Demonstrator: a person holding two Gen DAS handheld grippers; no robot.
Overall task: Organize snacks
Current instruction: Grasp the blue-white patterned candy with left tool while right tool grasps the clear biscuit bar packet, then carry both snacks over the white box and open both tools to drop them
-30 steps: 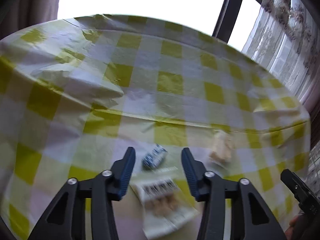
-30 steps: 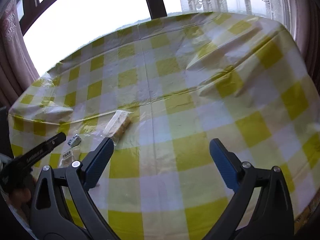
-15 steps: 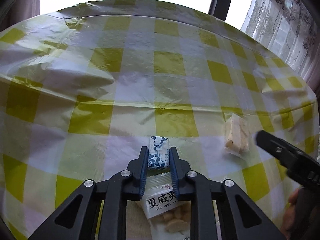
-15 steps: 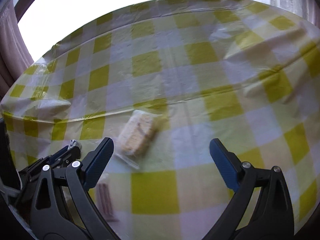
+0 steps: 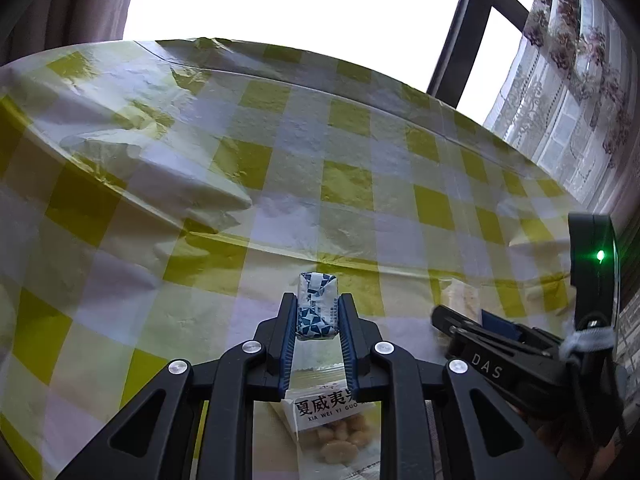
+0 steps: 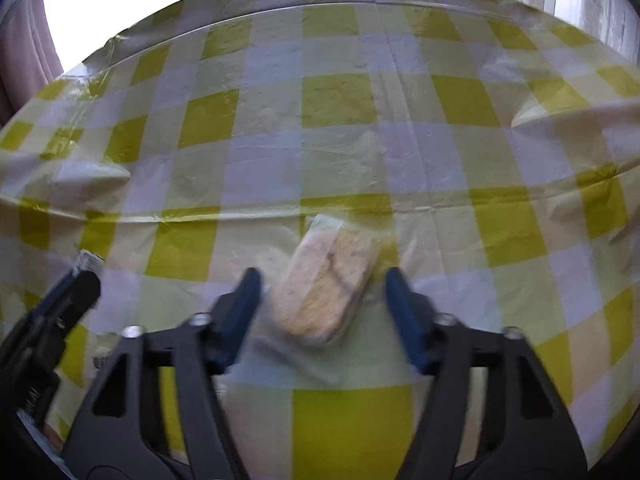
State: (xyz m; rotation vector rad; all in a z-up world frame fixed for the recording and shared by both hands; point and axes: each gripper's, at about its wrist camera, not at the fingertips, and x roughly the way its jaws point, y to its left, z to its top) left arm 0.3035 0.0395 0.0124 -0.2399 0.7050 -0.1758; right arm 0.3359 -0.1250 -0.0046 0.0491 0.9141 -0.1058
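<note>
my left tongs (image 5: 316, 314) clamped on blue-white candy (image 5: 317, 304) | right tongs (image 6: 324, 296) closing, astride wrapped cracker (image 6: 328, 280), pads clear | nut pouch (image 5: 330, 426) reads "XIA WEI YI GUO"

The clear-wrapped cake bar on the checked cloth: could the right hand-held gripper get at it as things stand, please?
Probably yes. The cake bar lies between the right hand-held gripper's fingers, which have just been closing but do not yet touch it; nothing lies between.

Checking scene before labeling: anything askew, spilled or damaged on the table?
No spills or damage. The checked tablecloth is rumpled, with raised folds at left. The clear-wrapped cake lies diagonally between the right gripper fingers. The nut packet and blue-white candy look intact.
</note>
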